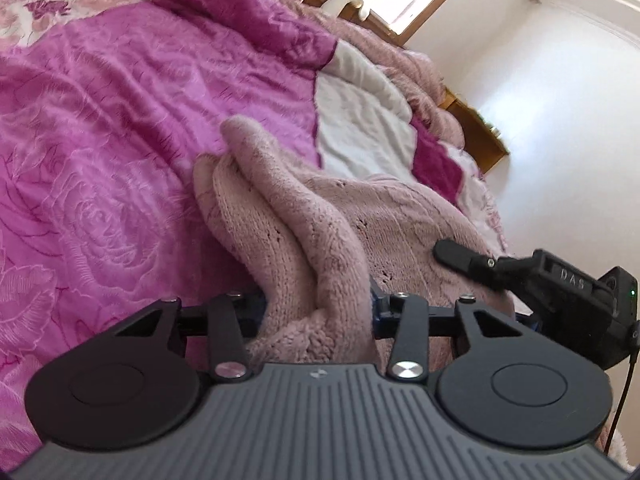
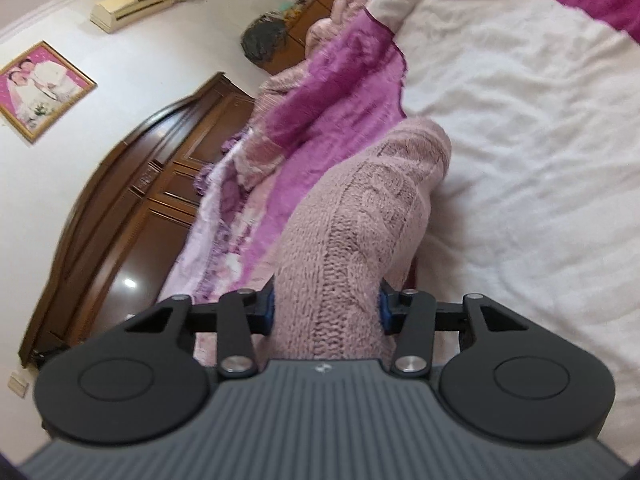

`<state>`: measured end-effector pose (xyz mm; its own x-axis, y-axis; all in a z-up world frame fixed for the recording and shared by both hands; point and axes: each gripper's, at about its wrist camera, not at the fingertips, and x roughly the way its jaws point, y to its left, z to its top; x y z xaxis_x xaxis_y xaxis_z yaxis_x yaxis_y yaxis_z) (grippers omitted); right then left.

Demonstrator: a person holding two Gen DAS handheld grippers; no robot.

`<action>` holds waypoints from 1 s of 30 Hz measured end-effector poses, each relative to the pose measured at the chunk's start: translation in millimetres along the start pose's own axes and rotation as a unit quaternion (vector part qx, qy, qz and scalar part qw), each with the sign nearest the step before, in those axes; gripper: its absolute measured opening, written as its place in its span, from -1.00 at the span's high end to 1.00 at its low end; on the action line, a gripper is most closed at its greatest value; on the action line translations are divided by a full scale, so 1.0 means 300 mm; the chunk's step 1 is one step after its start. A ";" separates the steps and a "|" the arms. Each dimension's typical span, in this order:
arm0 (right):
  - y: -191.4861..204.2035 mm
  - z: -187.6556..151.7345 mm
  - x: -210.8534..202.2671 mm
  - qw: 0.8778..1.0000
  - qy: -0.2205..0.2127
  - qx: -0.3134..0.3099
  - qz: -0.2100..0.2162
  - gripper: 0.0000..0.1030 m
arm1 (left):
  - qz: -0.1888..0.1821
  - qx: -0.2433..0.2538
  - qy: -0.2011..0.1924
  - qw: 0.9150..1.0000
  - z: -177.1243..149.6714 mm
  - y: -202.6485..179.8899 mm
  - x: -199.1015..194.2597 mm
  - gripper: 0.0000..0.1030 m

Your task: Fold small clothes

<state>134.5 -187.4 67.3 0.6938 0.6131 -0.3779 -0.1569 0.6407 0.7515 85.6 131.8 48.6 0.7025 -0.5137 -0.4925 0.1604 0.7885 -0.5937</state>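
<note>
- The dusty-pink cable-knit sweater (image 1: 360, 216) lies bunched on the magenta rose-embossed bedspread (image 1: 100, 140), near its white plush patch (image 2: 520, 160).
- The left gripper (image 1: 316, 312) pinches a thick gathered fold of the knit; the right gripper (image 2: 326, 308) clamps another stretch of it.
- The step looks like lifting one edge with both grips. Next, carry it evenly across the body, keeping the cloth taut.

"DAS" on right gripper (image 1: 452, 258)

Bed (image 1: 476, 120) under magenta rose-patterned quilt (image 1: 120, 120), pink knit garment (image 1: 304, 216) atop.
</note>
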 end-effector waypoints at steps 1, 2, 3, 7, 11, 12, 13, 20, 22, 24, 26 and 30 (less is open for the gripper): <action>0.009 0.007 -0.021 1.000 -0.006 -0.002 0.004 0.07 | -0.006 -0.005 -0.003 1.000 0.001 -0.012 -0.008 0.07; 0.016 0.016 -0.044 1.000 -0.012 -0.004 0.008 0.07 | -0.011 -0.009 -0.006 1.000 0.003 -0.027 -0.015 0.07; 0.018 0.026 -0.070 1.000 -0.016 -0.003 0.012 0.07 | -0.016 -0.010 -0.008 1.000 0.001 -0.045 -0.023 0.07; -0.004 0.048 -0.181 0.999 -0.030 -0.001 0.011 0.07 | -0.037 -0.003 -0.010 0.999 -0.026 -0.143 -0.032 0.07; -0.070 0.053 -0.324 0.999 -0.047 -0.003 -0.004 0.07 | -0.057 0.004 0.006 0.998 -0.087 -0.249 0.001 0.07; -0.088 0.051 -0.354 0.999 -0.050 -0.005 -0.009 0.07 | -0.059 0.011 0.014 0.998 -0.108 -0.283 0.017 0.07; -0.111 0.046 -0.383 0.999 -0.051 -0.006 -0.016 0.07 | -0.060 0.019 0.021 0.998 -0.129 -0.311 0.031 0.07; -0.330 -0.065 -0.436 0.994 -0.013 0.030 -0.103 -0.01 | 0.011 0.096 0.090 0.991 -0.275 -0.424 0.152 0.03; -0.359 -0.097 -0.423 0.993 -0.007 0.030 -0.114 -0.10 | 0.041 0.111 0.102 0.988 -0.301 -0.424 0.159 -0.06; -0.350 -0.115 -0.426 0.994 -0.013 0.023 -0.110 -0.13 | 0.062 0.122 0.101 0.985 -0.314 -0.417 0.143 -0.19; -0.331 -0.113 -0.429 0.993 -0.011 0.012 -0.115 -0.16 | 0.072 0.126 0.097 0.985 -0.309 -0.407 0.130 -0.20; -0.291 -0.096 -0.462 0.991 -0.019 -0.016 -0.135 -0.17 | 0.098 0.138 0.075 0.983 -0.282 -0.430 0.074 -0.20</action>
<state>31.6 -314.9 38.5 0.7390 0.4004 -0.5418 0.0159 0.7936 0.6082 21.9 -10.0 60.4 0.6321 -0.3709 -0.6804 0.2290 0.9282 -0.2932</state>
